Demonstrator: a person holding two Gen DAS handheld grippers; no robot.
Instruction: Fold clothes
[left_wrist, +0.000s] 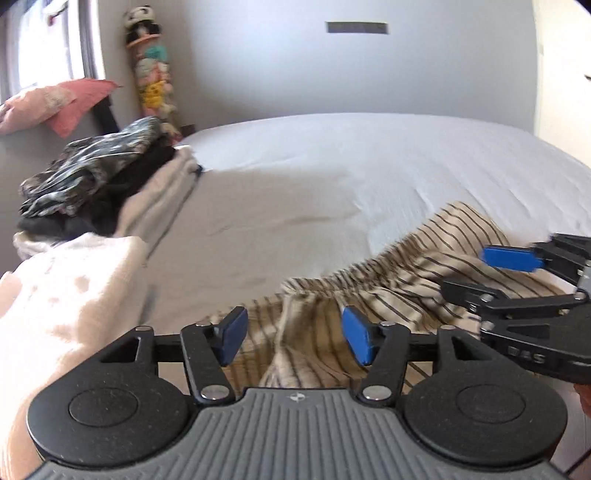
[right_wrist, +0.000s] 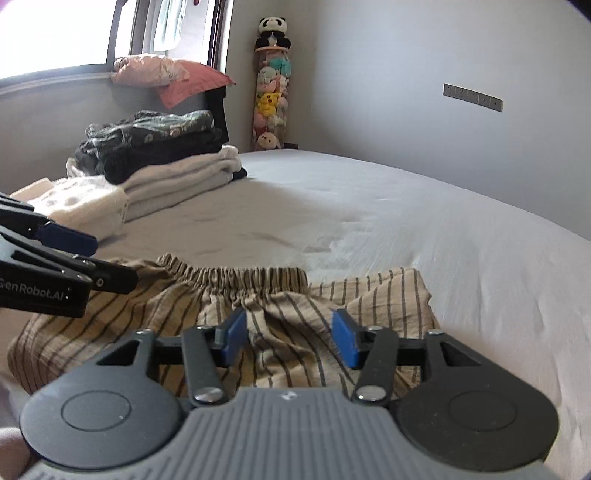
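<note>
Left wrist view, read from left to right, showed a stack of folded clothes at the far left of the bed, a pale cream garment nearer the camera, and then the left gripper with its jaws released, blue pads apart and pressing on nothing. Under and between them lay the striped shorts, bunched at the elastic waistband. At the right edge the right gripper hovered over the same fabric.

Right wrist view gave the clearer picture. At the left stood the same stack, with dark items on top and light ones beneath, beside a white folded piece. Next came the left gripper, reaching in from the left edge above the shorts. The striped shorts lay on the near part of the bed, waistband away from the camera, wrinkled and partly doubled over. The right gripper sat over their middle with jaws released, nothing pinched.

Judging from this, much of the task looked done: several garments were already stacked. The shorts seemed only part folded and lay loose; they probably needed smoothing, a final fold, and moving to the pile.
</note>
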